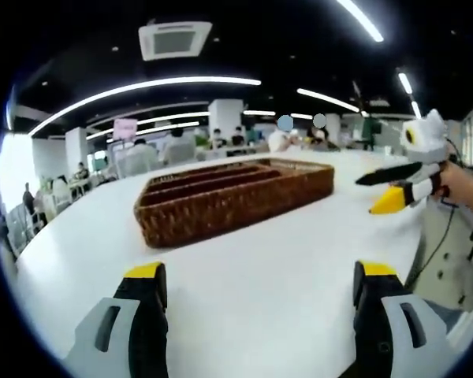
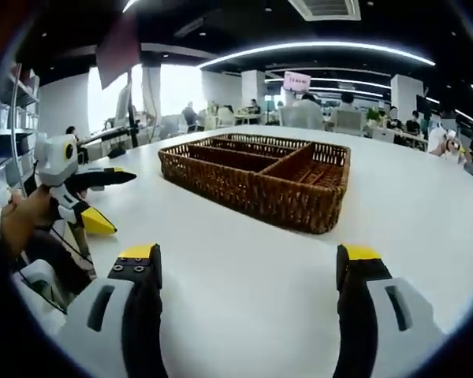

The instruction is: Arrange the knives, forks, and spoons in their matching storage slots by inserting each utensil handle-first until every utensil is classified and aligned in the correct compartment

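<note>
Wicker tray (image 1: pixel 221 206) sits centre frame on white table (image 1: pixel 260 291); compartments look bare. Left gripper (image 1: pixel 260 276) and right gripper (image 2: pixel 248 260) both spread, holding nothing. Utensils likely stiff, slippery: grip mid-handle.

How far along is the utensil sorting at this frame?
Nothing looks done. The wicker tray sits on the white table, and the compartments that can be seen into hold no utensils. The left gripper and the right gripper are both open and hold nothing. No knives, forks or spoons are visible on the table, so the whole sorting remains.
</note>
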